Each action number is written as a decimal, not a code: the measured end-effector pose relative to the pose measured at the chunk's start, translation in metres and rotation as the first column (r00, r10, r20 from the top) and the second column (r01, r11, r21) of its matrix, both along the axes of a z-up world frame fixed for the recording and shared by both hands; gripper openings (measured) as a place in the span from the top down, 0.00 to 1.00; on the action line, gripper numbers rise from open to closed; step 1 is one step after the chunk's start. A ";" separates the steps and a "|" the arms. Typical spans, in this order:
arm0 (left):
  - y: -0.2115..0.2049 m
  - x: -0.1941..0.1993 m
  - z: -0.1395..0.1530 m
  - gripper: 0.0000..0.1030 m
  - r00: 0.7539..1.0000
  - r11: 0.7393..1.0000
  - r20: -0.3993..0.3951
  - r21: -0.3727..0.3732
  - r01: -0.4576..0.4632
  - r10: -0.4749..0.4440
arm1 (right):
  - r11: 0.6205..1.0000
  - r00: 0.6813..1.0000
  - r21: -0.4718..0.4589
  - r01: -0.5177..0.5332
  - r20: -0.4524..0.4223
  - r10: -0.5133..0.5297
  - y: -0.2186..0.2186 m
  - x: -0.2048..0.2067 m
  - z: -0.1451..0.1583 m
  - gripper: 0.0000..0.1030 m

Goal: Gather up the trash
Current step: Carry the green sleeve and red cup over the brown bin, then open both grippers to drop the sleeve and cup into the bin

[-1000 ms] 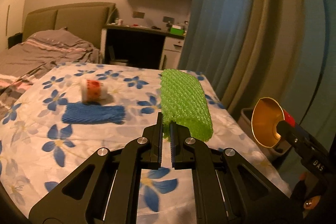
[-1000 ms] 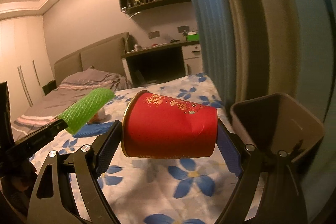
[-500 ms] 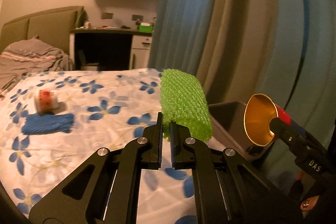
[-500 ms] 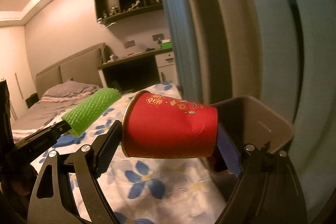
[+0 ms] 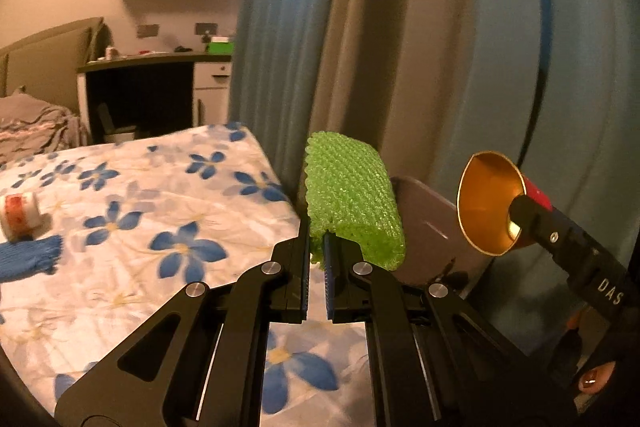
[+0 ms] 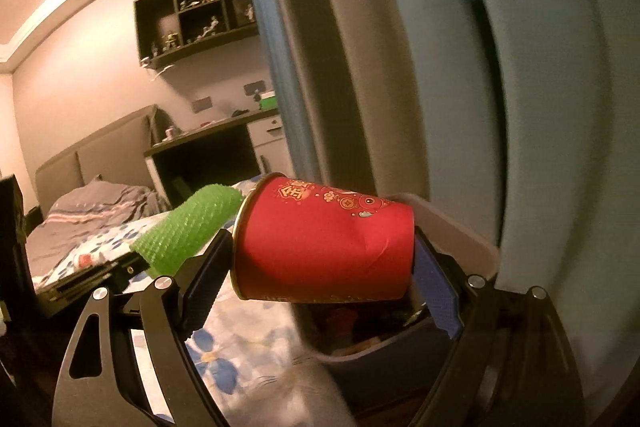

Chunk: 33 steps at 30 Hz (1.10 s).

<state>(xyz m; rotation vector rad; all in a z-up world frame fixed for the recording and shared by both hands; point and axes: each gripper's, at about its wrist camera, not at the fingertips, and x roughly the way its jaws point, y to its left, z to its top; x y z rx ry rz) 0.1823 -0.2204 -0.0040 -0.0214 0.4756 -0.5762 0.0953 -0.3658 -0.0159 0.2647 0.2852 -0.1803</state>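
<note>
1. Left wrist view is showing my left gripper [image 5: 316, 259] pinching one edge of the green foam net [image 5: 352, 203]. Its two sides are nearly together, with only the thin foam between them.
2. I am guessing the net is very light and squishy. It is standing up past my fingers without flopping, so a pinch on the edge is enough.
3. My right gripper [image 6: 324, 263] is holding the red paper cup [image 6: 324, 247] sideways. One pad is pressing on the rim end and the other on the bottom end, so the sides are standing wide apart.
4. The cup is already looking dented on its side. I think it is light and easy to crush, so holding it end to end is gentler than squeezing its middle.
5. Both things are up in the air, just beside the edge of the flowered bed [image 5: 168, 219].
6. The dark trash bin [image 6: 400, 355] is sitting right under the cup, next to the curtain [image 6: 540, 87]. Some trash is already lying inside it.
7. A small white jar [image 5: 20, 215] and a blue foam net [image 5: 28, 259] are waiting on the bed.
</note>
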 end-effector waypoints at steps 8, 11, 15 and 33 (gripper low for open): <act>-0.045 0.010 -0.016 0.95 0.997 0.997 -0.026 0.005 0.077 -0.077 | 0.999 0.998 0.004 0.055 0.012 -0.055 -0.024 -0.004 0.000 0.19; -0.057 0.016 -0.025 0.95 0.995 0.995 -0.044 0.013 0.095 -0.095 | 0.998 0.998 0.009 0.062 0.014 -0.062 -0.028 0.000 0.000 0.19; -0.070 0.024 -0.037 0.95 0.991 0.993 -0.077 0.019 0.113 -0.112 | 0.998 0.998 0.016 0.062 0.011 -0.063 -0.031 0.006 -0.003 0.19; -0.101 0.039 -0.064 0.95 0.975 0.984 -0.143 0.033 0.174 -0.168 | 0.998 0.998 0.028 0.055 -0.018 -0.054 -0.035 0.036 -0.012 0.19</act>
